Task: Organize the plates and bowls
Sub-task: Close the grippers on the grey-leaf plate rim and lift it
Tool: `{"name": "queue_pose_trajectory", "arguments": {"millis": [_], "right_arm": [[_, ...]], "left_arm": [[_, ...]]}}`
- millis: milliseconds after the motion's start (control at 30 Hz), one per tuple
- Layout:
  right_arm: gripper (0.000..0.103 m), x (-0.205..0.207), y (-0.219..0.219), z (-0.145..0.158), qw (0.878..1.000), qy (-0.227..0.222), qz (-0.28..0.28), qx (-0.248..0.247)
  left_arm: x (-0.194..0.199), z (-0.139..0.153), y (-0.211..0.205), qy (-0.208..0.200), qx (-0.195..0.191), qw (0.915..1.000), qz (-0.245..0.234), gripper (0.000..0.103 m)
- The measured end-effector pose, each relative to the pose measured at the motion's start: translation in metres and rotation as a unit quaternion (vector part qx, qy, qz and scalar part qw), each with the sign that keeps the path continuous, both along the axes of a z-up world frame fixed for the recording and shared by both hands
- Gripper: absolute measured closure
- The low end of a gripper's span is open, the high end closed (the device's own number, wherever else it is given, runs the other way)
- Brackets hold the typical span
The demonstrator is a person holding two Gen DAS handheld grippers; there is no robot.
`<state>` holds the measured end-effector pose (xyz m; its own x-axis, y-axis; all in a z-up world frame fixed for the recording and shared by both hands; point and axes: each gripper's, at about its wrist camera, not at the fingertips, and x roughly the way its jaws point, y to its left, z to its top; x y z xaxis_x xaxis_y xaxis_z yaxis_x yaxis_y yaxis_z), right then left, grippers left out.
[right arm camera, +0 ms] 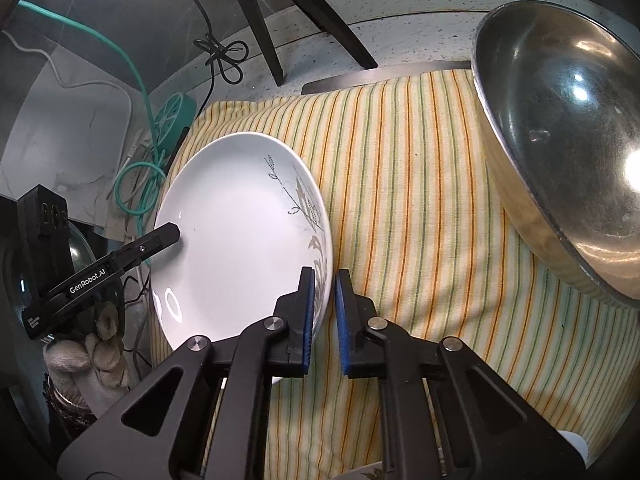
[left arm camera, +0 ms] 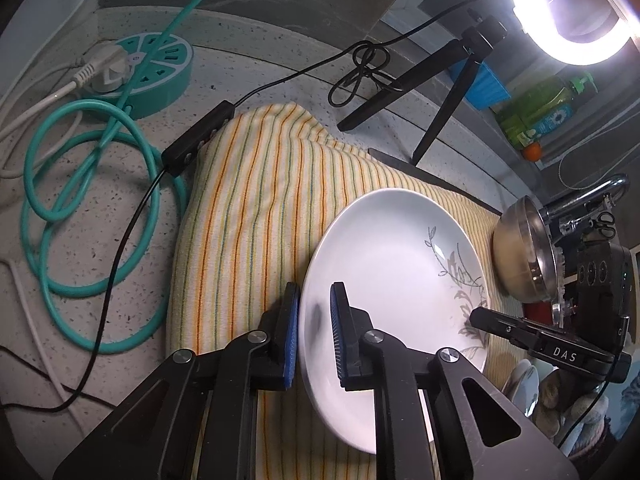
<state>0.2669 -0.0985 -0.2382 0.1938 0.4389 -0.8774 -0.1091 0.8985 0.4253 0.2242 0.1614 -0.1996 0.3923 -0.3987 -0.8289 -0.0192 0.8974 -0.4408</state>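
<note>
A white plate with a grey leaf print (left arm camera: pixel 384 280) lies over the striped cloth (left arm camera: pixel 256 208). My left gripper (left arm camera: pixel 314 338) straddles the plate's left rim, one pad under and one over it, with a gap still showing. My right gripper (right arm camera: pixel 324 320) straddles the opposite rim of the same plate (right arm camera: pixel 236 240), pads close to the edge. The right gripper also shows in the left wrist view (left arm camera: pixel 532 340), and the left gripper in the right wrist view (right arm camera: pixel 120 260). A steel bowl (right arm camera: pixel 560 140) lies tilted on the cloth at the right; it also shows in the left wrist view (left arm camera: pixel 520 256).
A teal round power strip (left arm camera: pixel 156 68) and coiled teal cable (left arm camera: pixel 92 184) lie on the speckled counter at the left. A black tripod (left arm camera: pixel 432 92) with a ring light (left arm camera: pixel 576 12) stands behind the cloth. A faucet (left arm camera: pixel 592 196) and bottles (left arm camera: pixel 540 112) are at the far right.
</note>
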Motion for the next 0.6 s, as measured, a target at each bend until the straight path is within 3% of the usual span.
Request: {"name": "queue_pose_trajectory", "arguments": {"millis": [600], "right_arm": [[0.094,-0.019,-0.009,0.018,1.000,-0.014,-0.004,0.007]], "left_arm": [[-0.017,0.014,-0.001,-0.009,-0.010,0.9999,0.001,0.090]]}}
